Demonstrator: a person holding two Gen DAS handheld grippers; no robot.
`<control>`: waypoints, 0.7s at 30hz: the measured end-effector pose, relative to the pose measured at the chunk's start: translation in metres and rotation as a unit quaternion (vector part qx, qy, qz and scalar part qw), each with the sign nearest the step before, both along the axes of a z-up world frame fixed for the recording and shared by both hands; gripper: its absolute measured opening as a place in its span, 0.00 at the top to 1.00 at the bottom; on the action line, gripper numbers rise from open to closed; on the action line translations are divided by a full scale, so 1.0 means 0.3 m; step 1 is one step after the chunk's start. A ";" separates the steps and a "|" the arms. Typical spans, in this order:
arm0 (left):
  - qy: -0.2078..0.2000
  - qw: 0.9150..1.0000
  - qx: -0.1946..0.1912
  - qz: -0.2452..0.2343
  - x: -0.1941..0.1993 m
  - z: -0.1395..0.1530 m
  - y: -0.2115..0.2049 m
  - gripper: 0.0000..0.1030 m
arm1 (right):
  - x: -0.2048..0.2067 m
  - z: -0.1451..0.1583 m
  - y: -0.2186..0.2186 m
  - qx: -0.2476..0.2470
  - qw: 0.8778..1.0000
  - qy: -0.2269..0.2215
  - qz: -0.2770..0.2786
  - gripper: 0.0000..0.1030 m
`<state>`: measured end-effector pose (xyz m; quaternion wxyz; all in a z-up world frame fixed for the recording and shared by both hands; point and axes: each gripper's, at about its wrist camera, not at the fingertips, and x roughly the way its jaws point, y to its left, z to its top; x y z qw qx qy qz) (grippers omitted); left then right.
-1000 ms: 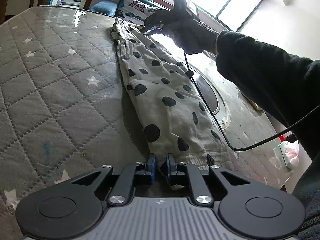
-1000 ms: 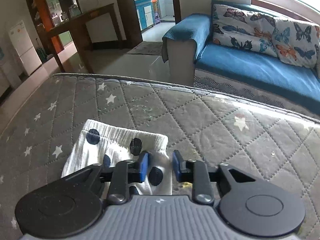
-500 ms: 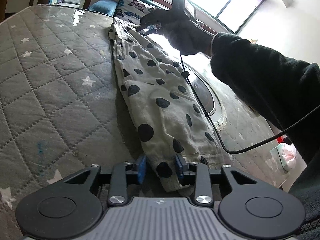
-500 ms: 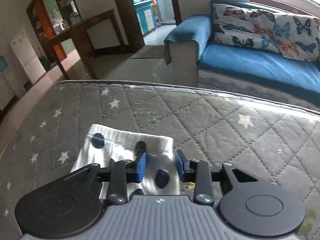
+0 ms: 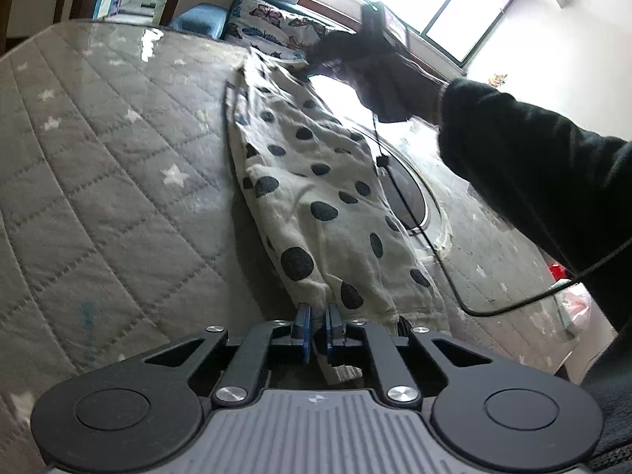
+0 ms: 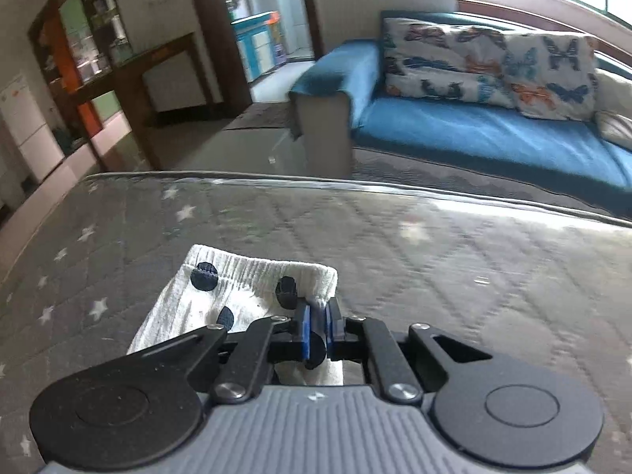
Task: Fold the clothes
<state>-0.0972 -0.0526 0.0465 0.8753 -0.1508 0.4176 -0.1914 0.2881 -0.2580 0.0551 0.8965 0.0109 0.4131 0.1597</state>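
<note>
White trousers with dark polka dots (image 5: 316, 193) lie stretched lengthwise on a grey quilted mattress with white stars (image 5: 98, 166). My left gripper (image 5: 317, 316) is shut on the near hem of the trousers. My right gripper (image 6: 317, 314) is shut on the right corner of the ribbed waistband (image 6: 252, 276) at the far end. In the left wrist view the gloved hand with the right gripper (image 5: 375, 59) is at that far end, blurred.
A blue sofa (image 6: 493, 134) with butterfly cushions (image 6: 493, 63) stands beyond the mattress's far edge. A black cable (image 5: 414, 213) hangs over the trousers' right side. A round glassy disc (image 5: 410, 201) lies right of the trousers. Wooden shelves (image 6: 98, 51) and a doorway are at the back left.
Both grippers were open half a second ago and have closed on the trousers, the left on the hem, the right on the waistband corner. The cloth now looks pulled taut.
</note>
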 end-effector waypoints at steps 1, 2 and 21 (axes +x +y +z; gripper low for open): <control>-0.005 1.000 0.007 0.002 0.006 0.008 0.010 0.93 | -0.005 0.003 -0.023 -0.002 1.000 -0.002 -0.010 0.94; -0.011 1.000 0.014 0.003 0.011 0.016 0.019 0.93 | -0.009 0.007 -0.045 -0.004 1.000 -0.003 -0.019 0.94; -0.045 0.987 0.150 -0.033 0.470 0.039 0.181 0.93 | -0.412 0.028 -0.691 0.013 0.960 -0.015 -0.280 0.94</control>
